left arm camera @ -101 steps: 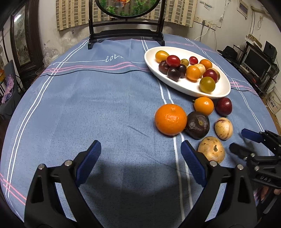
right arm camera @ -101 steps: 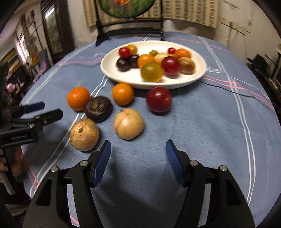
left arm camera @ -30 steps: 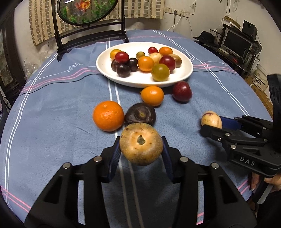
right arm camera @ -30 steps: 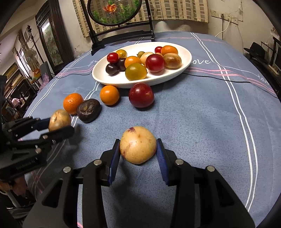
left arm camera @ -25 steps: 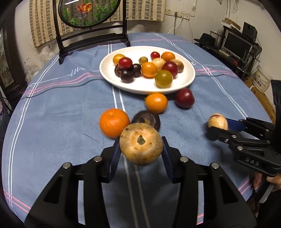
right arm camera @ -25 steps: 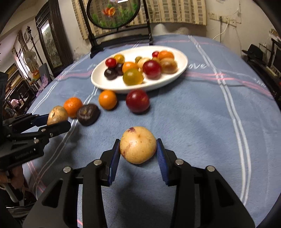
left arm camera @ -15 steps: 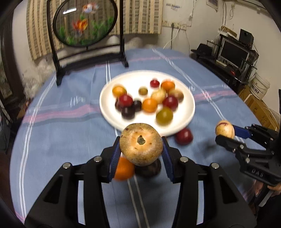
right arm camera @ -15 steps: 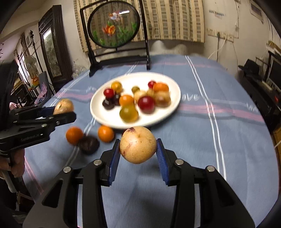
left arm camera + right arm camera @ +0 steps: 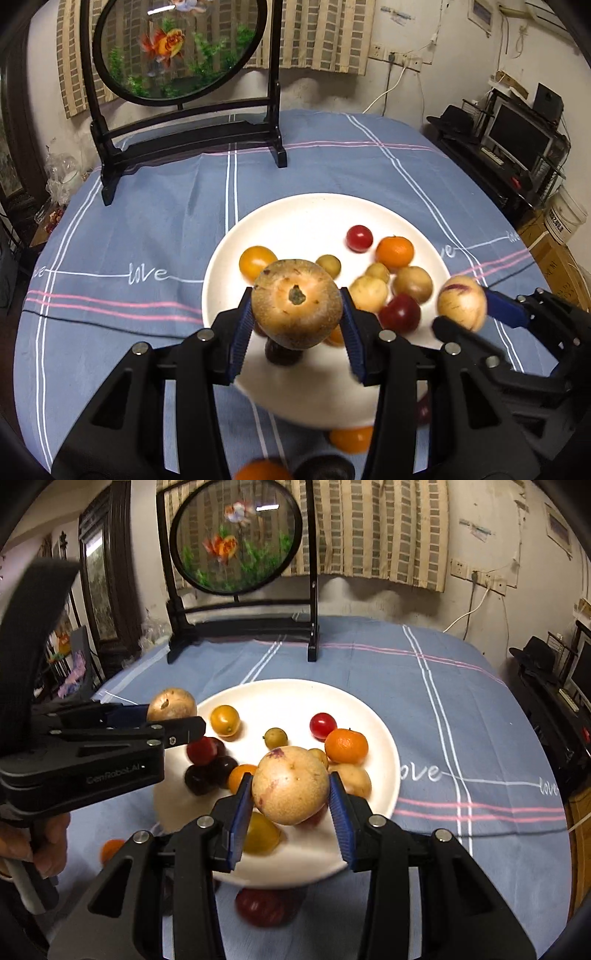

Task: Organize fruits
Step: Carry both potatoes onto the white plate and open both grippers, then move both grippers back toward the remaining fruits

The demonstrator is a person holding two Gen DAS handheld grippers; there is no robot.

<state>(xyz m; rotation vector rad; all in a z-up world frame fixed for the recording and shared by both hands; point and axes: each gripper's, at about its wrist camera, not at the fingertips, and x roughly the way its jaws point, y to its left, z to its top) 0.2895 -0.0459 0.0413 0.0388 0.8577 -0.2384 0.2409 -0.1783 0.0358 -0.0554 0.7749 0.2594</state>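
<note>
Two grippers each clamp a fruit above the white plate (image 9: 236, 243): the left gripper (image 9: 297, 325) pinches a round brown fruit (image 9: 297, 302) between its blue pads, the right gripper (image 9: 291, 805) squeezes a pale yellow fruit (image 9: 291, 784) with purple flecks. Small tomatoes and an orange (image 9: 346, 746) lie on the plate; more fruit sits on the blue tablecloth (image 9: 147, 221) just beside its near rim
</note>
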